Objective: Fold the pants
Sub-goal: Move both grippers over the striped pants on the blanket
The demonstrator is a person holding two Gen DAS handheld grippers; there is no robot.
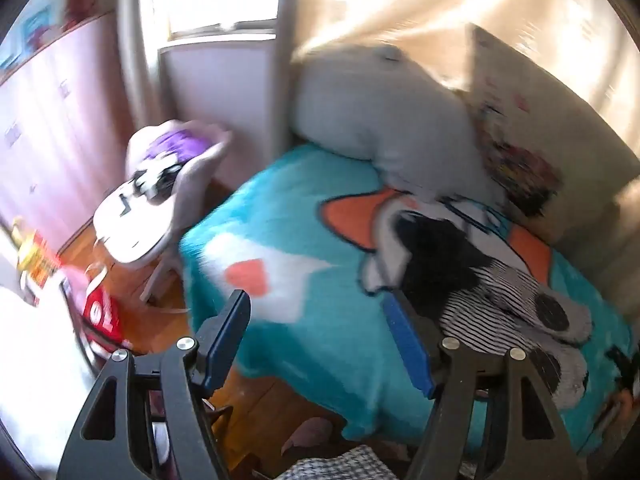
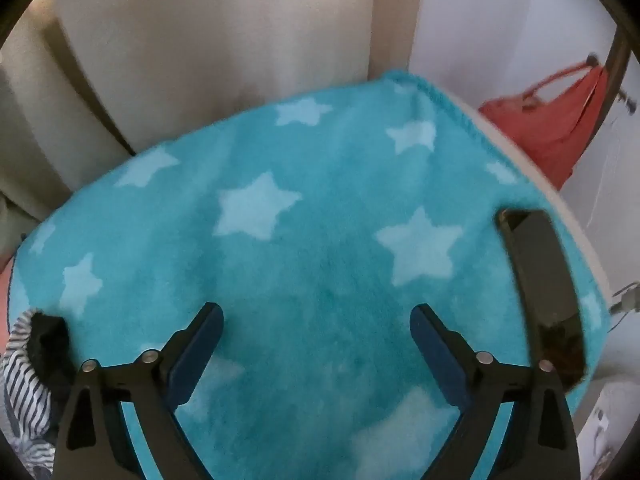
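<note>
The black-and-white striped pants with dark round patches (image 1: 516,304) lie crumpled on the fluffy turquoise blanket (image 1: 320,328) covering the bed, near its right part in the left wrist view. They sit just beyond and to the right of the left hand-held gripper (image 1: 320,312), whose blue-padded jaws stand wide apart and hold nothing. Their long axis seems to run from far-left to near-right, though blur makes this uncertain.

In the right wrist view the right hand-held gripper (image 2: 318,320) hangs over bare star-printed blanket, jaws also spread wide and empty; only a striped edge of the pants (image 2: 24,376) shows at its near left. The left hand-held gripper looks the nearer, so the first grasp probably falls to it, reaching right and forward.
</note>
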